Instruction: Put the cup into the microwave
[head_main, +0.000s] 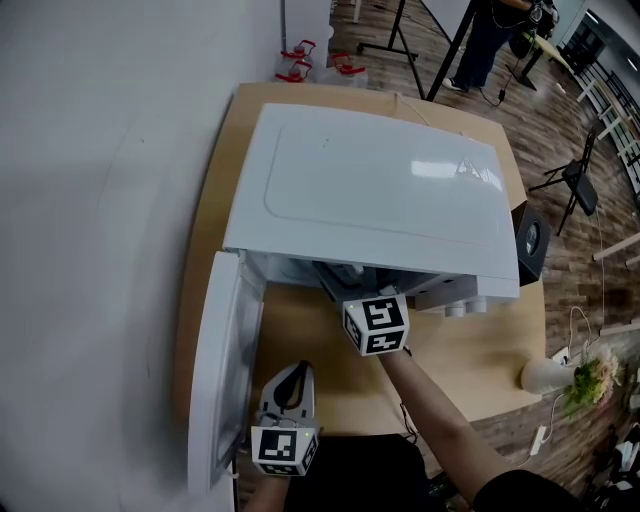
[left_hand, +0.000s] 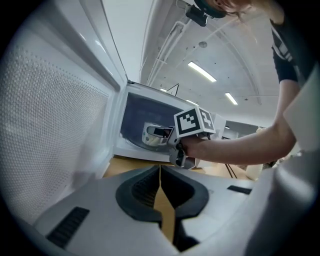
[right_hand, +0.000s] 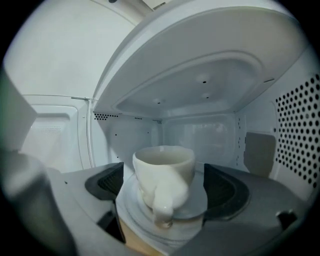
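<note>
The cream ceramic cup (right_hand: 164, 175) is sitting on a round white plate (right_hand: 196, 202) inside the open white microwave (head_main: 370, 190), hidden from the head view, between the right gripper's (right_hand: 164, 184) wide-parted jaws, while the left gripper (left_hand: 160, 172) is hovering outside, clenched and empty.

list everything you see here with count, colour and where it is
microwave: one, white, on the table, door swung open
cup: one, off-white, inside the microwave on the turntable, handle facing out
turntable: one, pale glass, microwave floor
table: one, light wood, against the wall
box: one, black, right of the microwave
vase: one, white, table's front right, holding flowers
red-lidded containers: a few, clear, behind the table
folding chair: one, dark, on the floor at right
bystander: one, dark clothes, far back
left gripper: grey, jaws together, empty, by the door
right gripper: grey, jaws apart either side of the cup
</note>
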